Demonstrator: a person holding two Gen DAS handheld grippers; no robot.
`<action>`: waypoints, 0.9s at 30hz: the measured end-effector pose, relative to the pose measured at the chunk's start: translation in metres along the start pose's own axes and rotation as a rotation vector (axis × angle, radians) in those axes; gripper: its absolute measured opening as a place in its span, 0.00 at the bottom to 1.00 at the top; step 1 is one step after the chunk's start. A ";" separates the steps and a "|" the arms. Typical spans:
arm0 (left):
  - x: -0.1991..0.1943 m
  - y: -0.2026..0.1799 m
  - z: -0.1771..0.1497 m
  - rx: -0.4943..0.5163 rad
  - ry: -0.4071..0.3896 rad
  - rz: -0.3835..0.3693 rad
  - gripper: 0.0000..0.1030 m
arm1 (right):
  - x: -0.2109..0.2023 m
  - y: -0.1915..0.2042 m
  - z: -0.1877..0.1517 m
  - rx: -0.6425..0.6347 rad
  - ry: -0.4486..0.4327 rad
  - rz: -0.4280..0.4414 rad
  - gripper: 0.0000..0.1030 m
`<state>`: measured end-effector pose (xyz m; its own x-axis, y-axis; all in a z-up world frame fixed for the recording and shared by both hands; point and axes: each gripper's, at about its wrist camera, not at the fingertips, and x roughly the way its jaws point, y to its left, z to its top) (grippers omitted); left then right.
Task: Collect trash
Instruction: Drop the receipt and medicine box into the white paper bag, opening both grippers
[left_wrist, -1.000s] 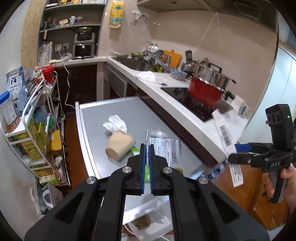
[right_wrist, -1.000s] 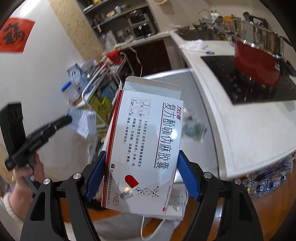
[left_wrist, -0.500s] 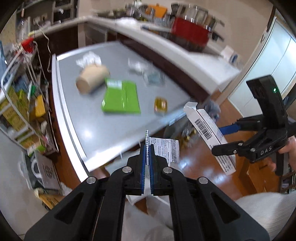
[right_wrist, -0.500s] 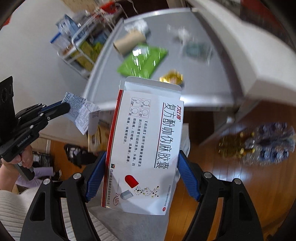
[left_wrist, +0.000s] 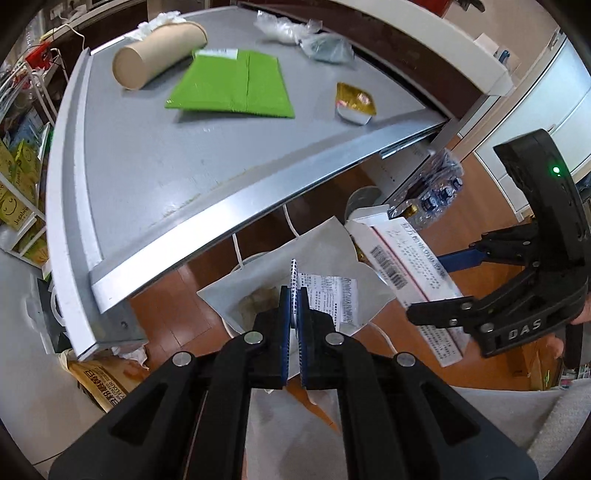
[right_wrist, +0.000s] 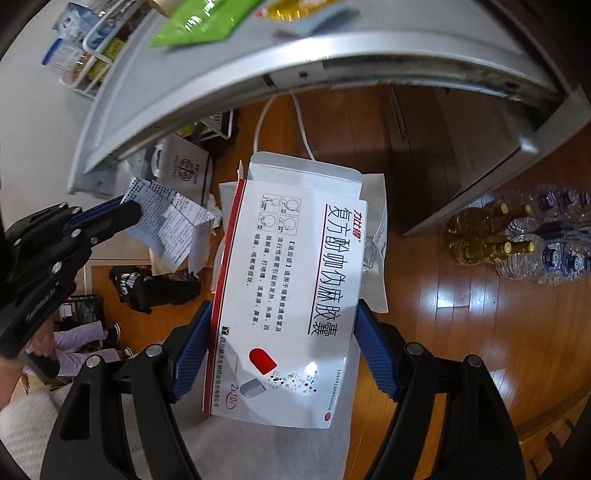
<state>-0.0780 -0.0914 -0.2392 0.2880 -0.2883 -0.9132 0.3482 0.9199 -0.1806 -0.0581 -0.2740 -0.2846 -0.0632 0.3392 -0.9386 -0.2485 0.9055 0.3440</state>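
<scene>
My left gripper (left_wrist: 293, 291) is shut on a printed receipt (left_wrist: 334, 295), edge-on between its blue pads. It hangs over the mouth of a white paper bag (left_wrist: 325, 236) on the floor, below the grey table's (left_wrist: 147, 166) front edge. My right gripper (right_wrist: 284, 306) is shut on a white medicine box (right_wrist: 291, 280) with a red stripe, its top flap open, pointing down over the same bag (right_wrist: 376, 221). From the right wrist, the left gripper (right_wrist: 133, 210) and receipt (right_wrist: 170, 225) show at the left. From the left wrist, the right gripper (left_wrist: 424, 288) and box (left_wrist: 406, 273) are on the right.
On the table lie a cardboard tube (left_wrist: 159, 55), a green envelope (left_wrist: 232, 85), a gold sauce packet (left_wrist: 354, 101) and crumpled plastic (left_wrist: 291, 29). Bottles (right_wrist: 517, 236) stand on the wood floor at right. A brown paper sack (left_wrist: 99, 376) sits under the table corner.
Both grippers have dropped from above the table to below its front edge and tipped downward. The receipt and the box now hang over the white bag.
</scene>
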 end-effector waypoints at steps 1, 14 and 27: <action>0.002 0.000 0.000 0.002 0.005 0.000 0.05 | 0.003 0.000 0.001 0.001 0.002 -0.002 0.71; -0.001 0.007 0.002 -0.020 0.012 0.036 0.52 | 0.007 -0.010 0.014 0.032 0.016 -0.040 0.82; -0.029 0.019 -0.004 -0.014 0.000 0.052 0.54 | -0.051 0.001 -0.012 -0.066 -0.060 -0.100 0.82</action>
<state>-0.0831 -0.0645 -0.2174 0.3054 -0.2399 -0.9215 0.3203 0.9372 -0.1378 -0.0663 -0.2939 -0.2364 0.0230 0.2642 -0.9642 -0.3138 0.9176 0.2440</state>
